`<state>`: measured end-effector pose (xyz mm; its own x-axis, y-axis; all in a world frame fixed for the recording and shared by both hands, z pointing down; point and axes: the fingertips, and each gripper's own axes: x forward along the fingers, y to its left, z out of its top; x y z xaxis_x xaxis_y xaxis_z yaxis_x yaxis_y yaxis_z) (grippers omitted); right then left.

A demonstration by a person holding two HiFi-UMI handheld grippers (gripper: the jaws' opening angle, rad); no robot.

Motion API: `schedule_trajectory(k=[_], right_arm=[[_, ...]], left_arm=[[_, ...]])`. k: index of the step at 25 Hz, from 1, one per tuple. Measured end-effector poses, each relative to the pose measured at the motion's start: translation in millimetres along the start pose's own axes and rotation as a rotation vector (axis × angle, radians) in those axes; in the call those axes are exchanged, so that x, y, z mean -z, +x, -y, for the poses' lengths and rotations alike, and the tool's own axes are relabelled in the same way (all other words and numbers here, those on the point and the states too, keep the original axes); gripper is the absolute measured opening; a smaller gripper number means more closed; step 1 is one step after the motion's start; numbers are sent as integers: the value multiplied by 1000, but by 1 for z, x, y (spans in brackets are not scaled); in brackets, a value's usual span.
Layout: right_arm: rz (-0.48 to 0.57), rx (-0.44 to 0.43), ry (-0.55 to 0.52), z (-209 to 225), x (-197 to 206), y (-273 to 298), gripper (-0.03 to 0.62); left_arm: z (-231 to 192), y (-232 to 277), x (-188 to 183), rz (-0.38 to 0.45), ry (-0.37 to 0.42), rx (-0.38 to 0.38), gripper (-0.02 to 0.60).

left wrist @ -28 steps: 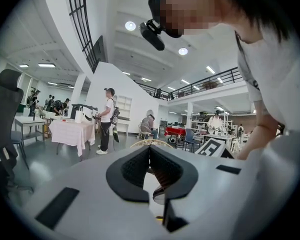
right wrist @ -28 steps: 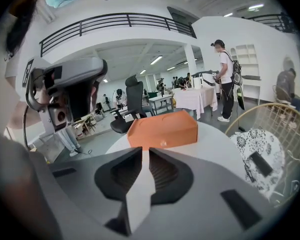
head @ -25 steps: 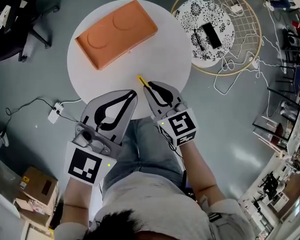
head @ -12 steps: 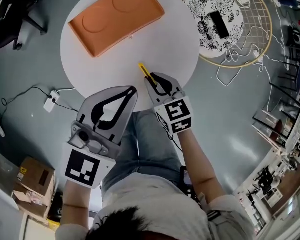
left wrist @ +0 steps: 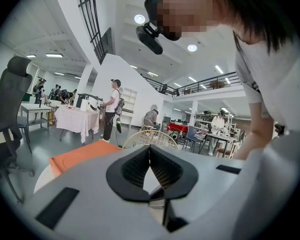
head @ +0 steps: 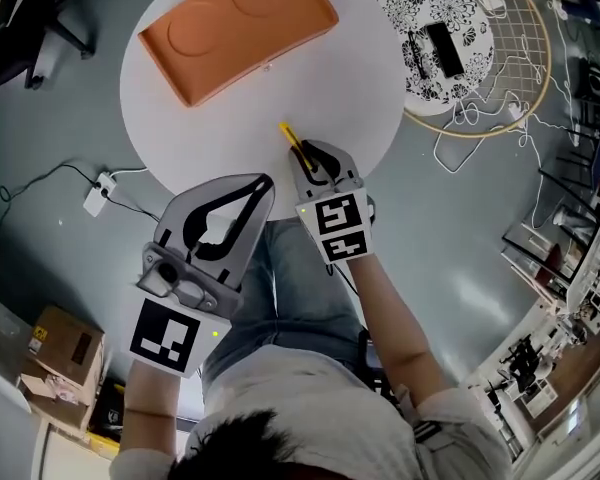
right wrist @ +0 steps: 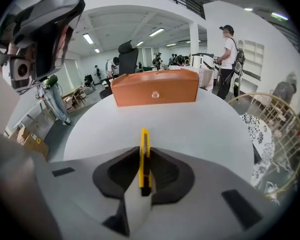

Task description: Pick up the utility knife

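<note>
Right gripper [right wrist: 143, 155]: clamped edge-on around slim yellow plastic utility knife [right wrist: 144, 138], tail end only.
Left gripper [left wrist: 149, 151]: closed tight, empty.
Risk: long front overhang, may pivot or slip on lifting.

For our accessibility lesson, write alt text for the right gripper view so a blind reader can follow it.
The right gripper has its jaws shut on a yellow utility knife, which sticks out past them over a round white table. An orange case sits at the table's far edge.
</note>
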<state>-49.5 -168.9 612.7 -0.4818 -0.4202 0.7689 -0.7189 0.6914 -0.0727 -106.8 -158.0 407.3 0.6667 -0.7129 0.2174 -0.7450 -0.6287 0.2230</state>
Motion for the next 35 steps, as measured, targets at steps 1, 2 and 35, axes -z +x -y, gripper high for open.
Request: schedule_trajectory(k=[1,2,35], right_arm=[[-10,12,-12,0,0,0,70],[-20,23,-24,0,1,1,67],[685,-113,-9,-38,-189,-244,57]], left_arm=[[1,0,0,0,-2,-1,11],[1,0,0,1,-3,-3,11],[53,-16,-96,133,127,6,11]])
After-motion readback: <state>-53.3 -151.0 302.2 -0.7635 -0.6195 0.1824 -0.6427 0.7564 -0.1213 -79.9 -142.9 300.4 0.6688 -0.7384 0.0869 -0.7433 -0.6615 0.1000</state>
